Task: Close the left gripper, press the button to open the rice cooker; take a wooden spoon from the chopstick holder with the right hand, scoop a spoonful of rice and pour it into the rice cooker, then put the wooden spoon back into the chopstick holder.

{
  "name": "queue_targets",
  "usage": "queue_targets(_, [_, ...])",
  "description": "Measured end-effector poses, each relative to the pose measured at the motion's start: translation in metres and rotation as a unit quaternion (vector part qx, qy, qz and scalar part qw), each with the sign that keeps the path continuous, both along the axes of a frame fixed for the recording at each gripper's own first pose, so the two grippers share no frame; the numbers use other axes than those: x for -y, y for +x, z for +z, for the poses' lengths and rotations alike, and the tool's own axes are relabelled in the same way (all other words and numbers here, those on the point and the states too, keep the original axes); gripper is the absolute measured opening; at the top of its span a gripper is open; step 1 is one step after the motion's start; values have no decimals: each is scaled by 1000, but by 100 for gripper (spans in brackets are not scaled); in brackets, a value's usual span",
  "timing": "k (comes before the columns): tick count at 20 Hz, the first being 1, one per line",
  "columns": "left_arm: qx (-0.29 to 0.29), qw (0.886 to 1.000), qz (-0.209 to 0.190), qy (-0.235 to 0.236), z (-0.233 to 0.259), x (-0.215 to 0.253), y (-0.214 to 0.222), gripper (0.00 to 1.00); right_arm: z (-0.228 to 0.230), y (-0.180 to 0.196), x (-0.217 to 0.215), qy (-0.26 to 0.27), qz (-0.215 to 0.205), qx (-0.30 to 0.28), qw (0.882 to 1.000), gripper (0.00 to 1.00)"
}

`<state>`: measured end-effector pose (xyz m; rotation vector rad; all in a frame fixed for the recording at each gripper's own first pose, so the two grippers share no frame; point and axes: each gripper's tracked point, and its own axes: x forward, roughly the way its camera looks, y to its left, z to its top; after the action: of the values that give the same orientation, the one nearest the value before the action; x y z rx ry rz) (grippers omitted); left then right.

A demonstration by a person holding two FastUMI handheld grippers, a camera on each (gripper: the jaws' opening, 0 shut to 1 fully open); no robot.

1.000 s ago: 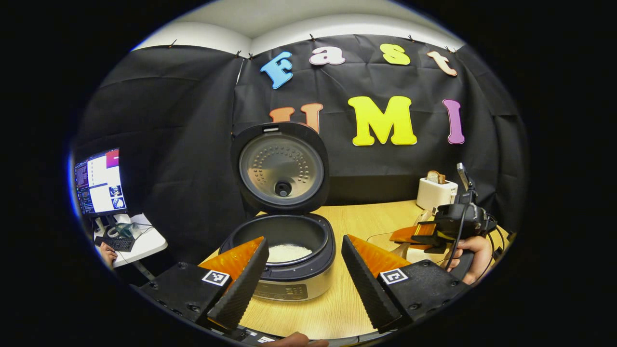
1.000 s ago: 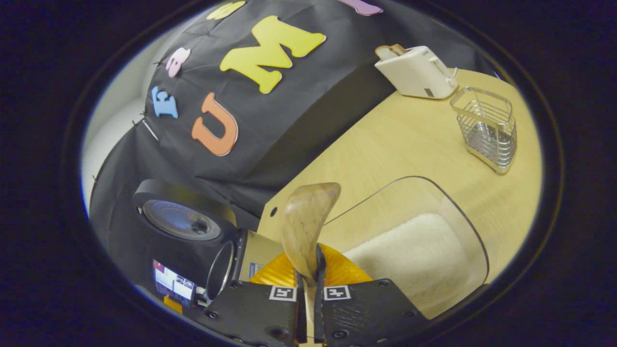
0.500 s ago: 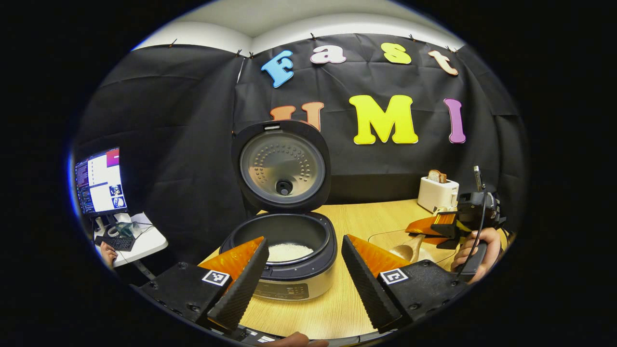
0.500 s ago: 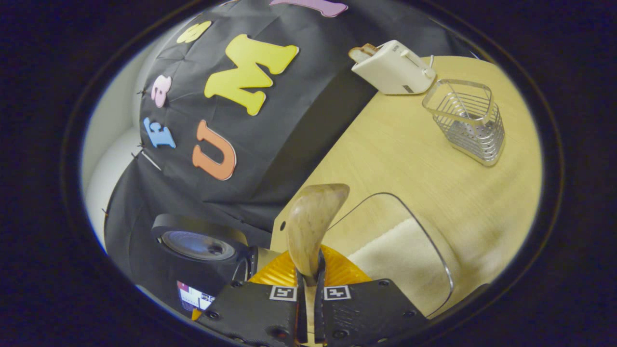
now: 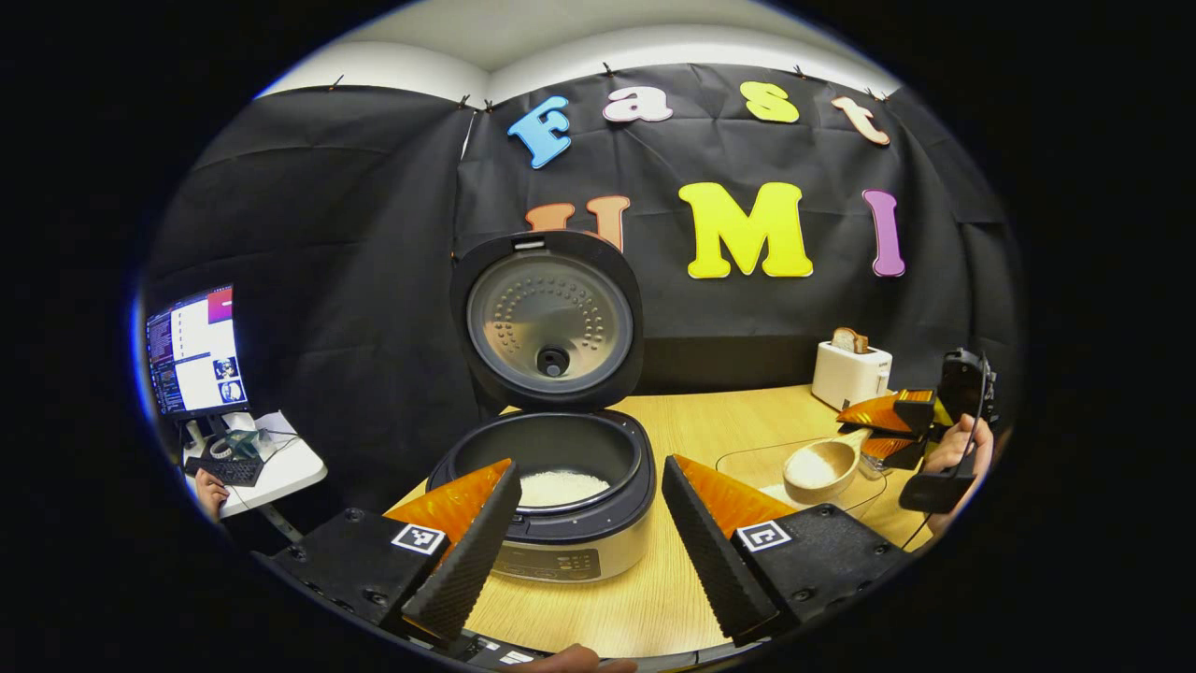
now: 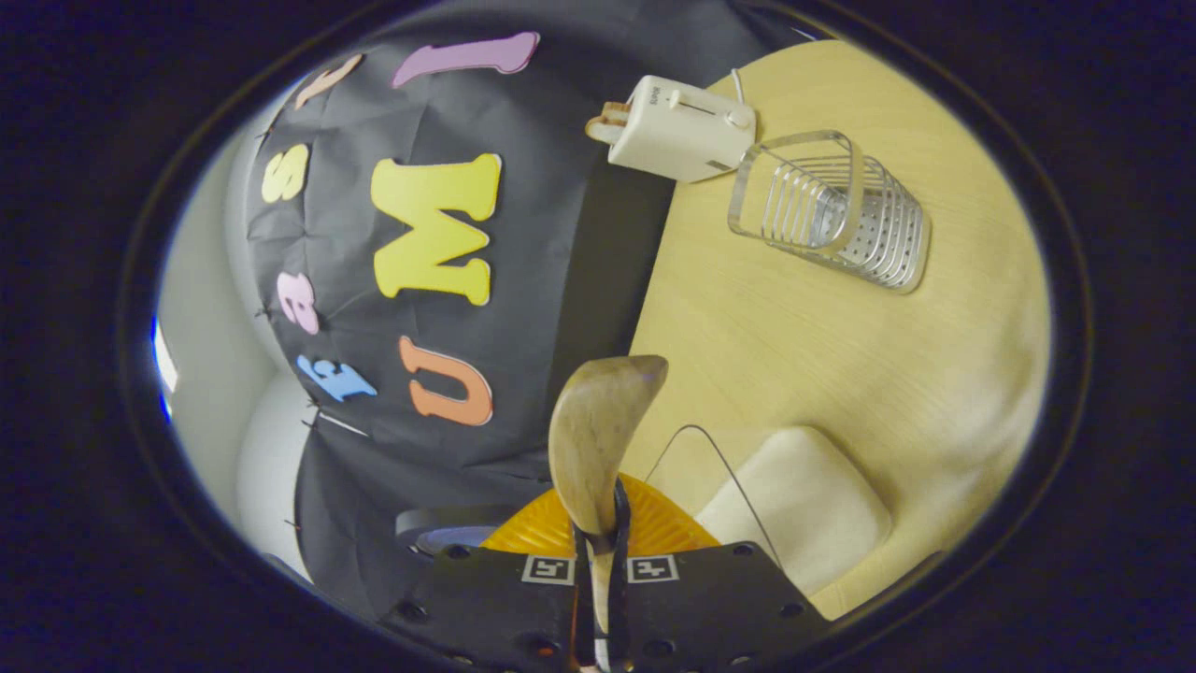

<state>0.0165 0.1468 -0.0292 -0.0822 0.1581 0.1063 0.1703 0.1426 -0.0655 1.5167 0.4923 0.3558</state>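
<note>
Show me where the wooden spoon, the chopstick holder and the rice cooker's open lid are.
wooden spoon (image 5: 820, 466): left gripper view, on the bowl, which holds rice.
chopstick holder (image 6: 846, 229): right gripper view, on its wire side wall.
rice cooker's open lid (image 5: 549, 318): left gripper view, on the metal inner face.

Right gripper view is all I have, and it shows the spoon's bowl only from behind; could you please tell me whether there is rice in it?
Observer: Yes. In the left gripper view the wooden spoon faces the camera with white rice in its bowl, and the right gripper is clamped on its handle.
Operator: Thank you. Is the cooker open to receive it?
Observer: Yes. The lid of the rice cooker stands upright, and there is rice in the pot.
Operator: And is the left gripper in the way?
Observer: The left gripper is open and holds nothing, with a finger on each side of the cooker's front.
</note>
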Motion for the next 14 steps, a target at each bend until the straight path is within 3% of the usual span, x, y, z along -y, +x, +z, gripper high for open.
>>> queue_targets(2, [0, 1000, -1, 1, 0, 2, 0, 97, 17, -3, 4, 77, 22, 13, 997, 6])
queue_targets(4, [2, 1000, -3, 2, 3, 4, 0, 97, 25, -5, 6, 122, 41, 13, 992, 5])
queue_targets(10, [10, 1000, -5, -4, 8, 4, -4, 97, 44, -11, -8, 111, 52, 17, 992, 6])
queue_targets(11, [11, 1000, -6, -5, 9, 4, -5, 100, 49, -13, -12, 106, 57, 19, 993, 5])
queue_targets(14, [23, 1000, -6, -5, 15, -2, -10, 97, 64, -17, -35, 73, 65, 24, 995, 6])
